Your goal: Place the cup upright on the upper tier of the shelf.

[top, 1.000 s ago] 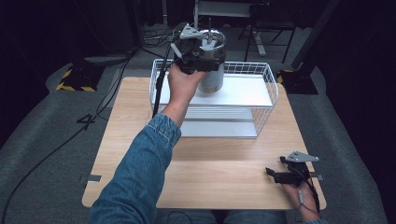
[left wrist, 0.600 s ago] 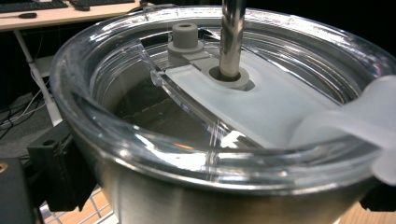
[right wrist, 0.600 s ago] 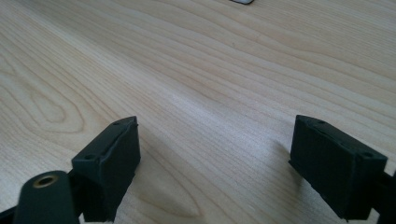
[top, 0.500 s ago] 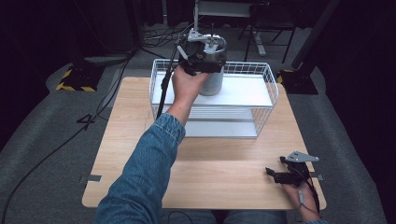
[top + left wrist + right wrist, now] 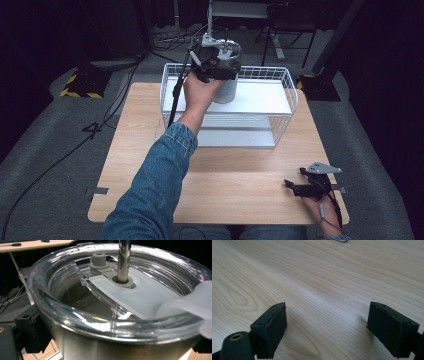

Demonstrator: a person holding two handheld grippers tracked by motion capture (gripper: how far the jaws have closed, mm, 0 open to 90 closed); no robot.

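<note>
Your left tool (image 5: pixel 216 64) has moved the steel cup (image 5: pixel 226 85) a little further back over the wire basket (image 5: pixel 280 107) and grips it, while your right tool (image 5: pixel 300 187) rests open on the bench (image 5: pixel 145 150).

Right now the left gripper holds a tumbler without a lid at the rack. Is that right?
Not quite. The tumbler has a clear lid with a straw through it; the left gripper view shows it. The left gripper does hold it at the rack.
</note>
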